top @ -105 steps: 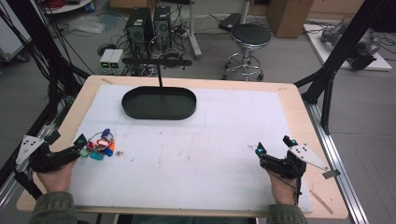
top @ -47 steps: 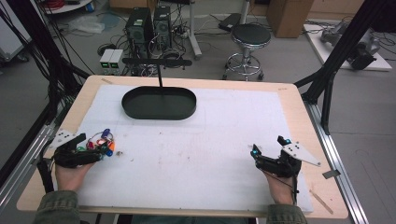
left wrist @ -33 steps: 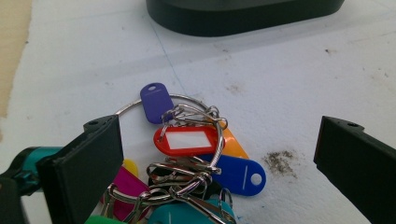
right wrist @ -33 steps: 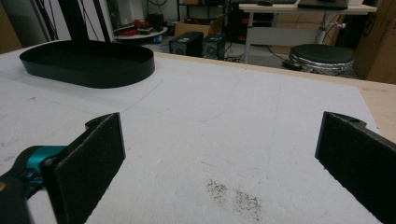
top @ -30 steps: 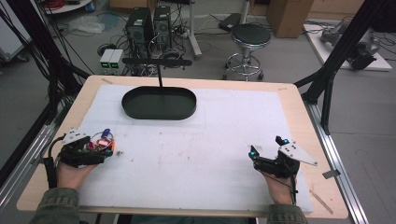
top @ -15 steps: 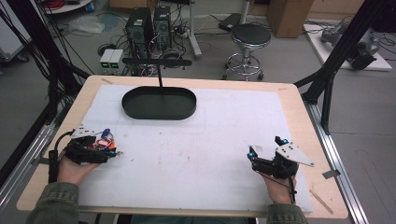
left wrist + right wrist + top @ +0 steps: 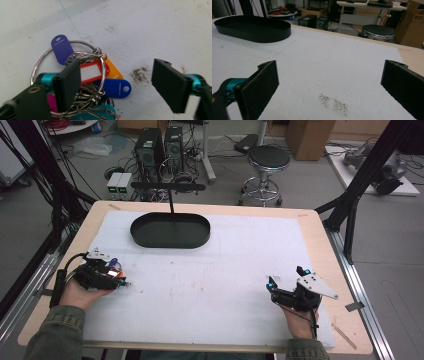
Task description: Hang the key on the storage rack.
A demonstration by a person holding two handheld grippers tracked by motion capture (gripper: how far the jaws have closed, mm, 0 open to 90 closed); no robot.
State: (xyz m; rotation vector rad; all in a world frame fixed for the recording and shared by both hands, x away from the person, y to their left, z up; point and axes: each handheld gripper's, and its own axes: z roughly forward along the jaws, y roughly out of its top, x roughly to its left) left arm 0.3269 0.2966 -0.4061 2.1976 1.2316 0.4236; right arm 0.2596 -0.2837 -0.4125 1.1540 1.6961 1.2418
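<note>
Reach step: L gripper (image 7: 117, 85) over key bunch (image 7: 85, 75), near-left of table (image 7: 250, 270)
Your L jaws stand apart, one lying over the tags, nothing clamped; R gripper (image 7: 329, 85) spread wide, idle near-right. Next, likely: centre on bunch, close, carry to black tray (image 7: 170, 231) at far side

In the left gripper view, the lower part of the bunch of key tags (image 7: 95, 82) is cut off by the bottom edge, and its left side is hidden behind one black jaw, so the tags cannot be counted. In the high view, at the lower left of the frame, most of the bunch is covered by the left gripper (image 7: 102, 275). In the right gripper view, the black oval tray (image 7: 254, 28) is cropped at the upper left.
</note>
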